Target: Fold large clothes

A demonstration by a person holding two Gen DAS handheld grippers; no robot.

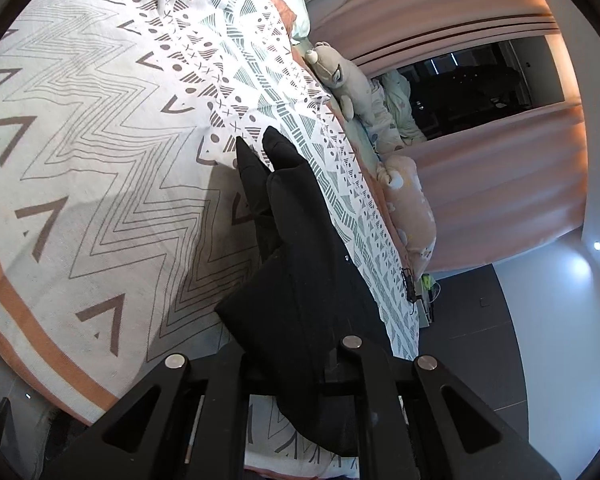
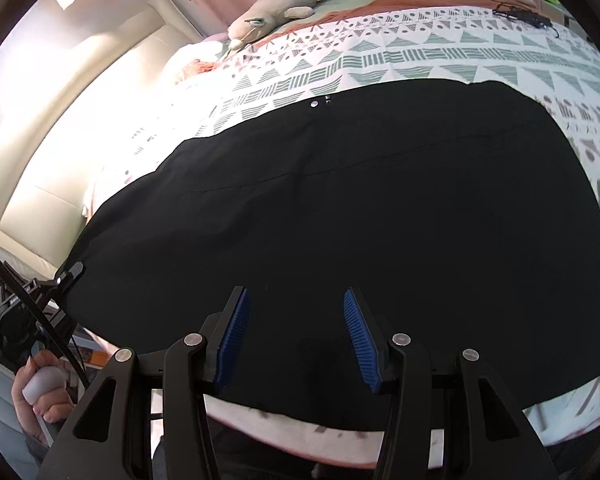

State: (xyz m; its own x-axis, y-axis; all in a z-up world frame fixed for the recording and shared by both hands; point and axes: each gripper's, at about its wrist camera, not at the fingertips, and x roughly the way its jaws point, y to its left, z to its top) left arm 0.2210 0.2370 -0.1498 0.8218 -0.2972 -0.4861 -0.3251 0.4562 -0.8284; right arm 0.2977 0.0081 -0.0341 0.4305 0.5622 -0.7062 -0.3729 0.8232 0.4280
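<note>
A large black garment (image 2: 360, 208) lies spread flat on a bed with a white patterned cover (image 2: 380, 56). My right gripper (image 2: 296, 300) is open, its blue pads (image 2: 236, 328) apart just above the garment's near edge. In the left wrist view the black garment (image 1: 300, 272) runs up from between my left gripper's fingers (image 1: 300, 360), which are shut on its edge and lift it off the cover (image 1: 100, 140). The left gripper (image 2: 66, 276) also shows at the garment's left corner in the right wrist view.
Plush toys (image 2: 268, 16) and an orange pillow (image 1: 412, 208) line the bed's far side by pink curtains (image 1: 480, 184). A padded cream headboard (image 2: 80, 100) is at the left. A black cable (image 2: 528, 16) lies on the cover. Dark floor (image 1: 472, 320) is beside the bed.
</note>
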